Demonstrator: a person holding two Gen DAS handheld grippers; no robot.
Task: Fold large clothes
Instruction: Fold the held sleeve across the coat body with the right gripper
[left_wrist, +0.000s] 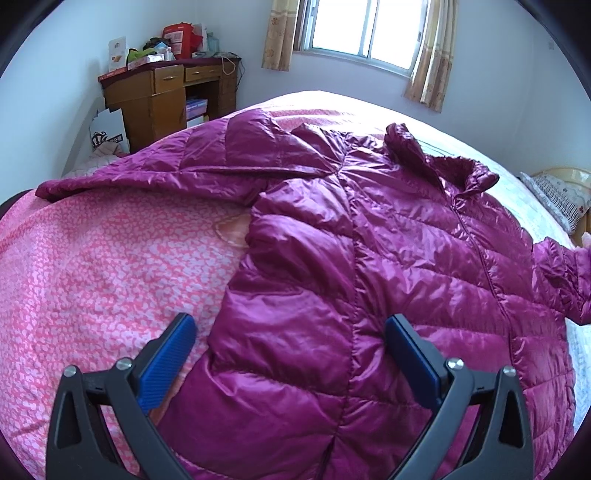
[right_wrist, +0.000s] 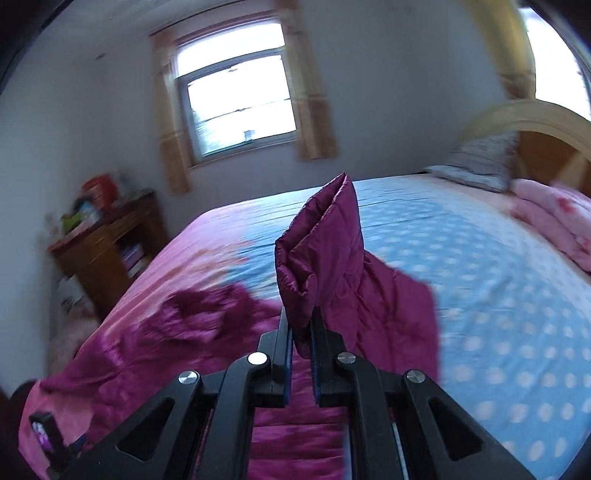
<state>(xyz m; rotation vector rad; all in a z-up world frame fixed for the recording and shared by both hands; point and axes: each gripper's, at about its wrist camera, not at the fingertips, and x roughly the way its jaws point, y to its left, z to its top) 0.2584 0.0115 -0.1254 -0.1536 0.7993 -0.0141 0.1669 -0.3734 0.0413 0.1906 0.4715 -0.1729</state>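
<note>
The shiny magenta quilted puffer jacket (left_wrist: 388, 258) is spread front-up on the bed, zipper running down the middle, collar toward the far end. The right gripper (right_wrist: 301, 332) is clamped tight on one sleeve (right_wrist: 321, 251), so the cuff end sticks up above the black jaws, lifted clear of the covers, with the rest of the sleeve trailing down to the body of the coat. The left gripper (left_wrist: 291, 332) is spread wide and holding nothing, its blue pads (left_wrist: 168, 362) either side of the jacket's lower hem corner, hovering over it as far as I can tell. The other sleeve (left_wrist: 147, 173) lies stretched out flat across the pink speckled quilt (left_wrist: 92, 266). Further out there's a pale blue dotted sheet (right_wrist: 498, 295), a patterned pillow (right_wrist: 480, 162) by the wooden headboard (right_wrist: 535, 122), a cluttered wooden desk (left_wrist: 162, 96) in the corner and a curtained window (left_wrist: 365, 29). The right view is pretty blurry.
</note>
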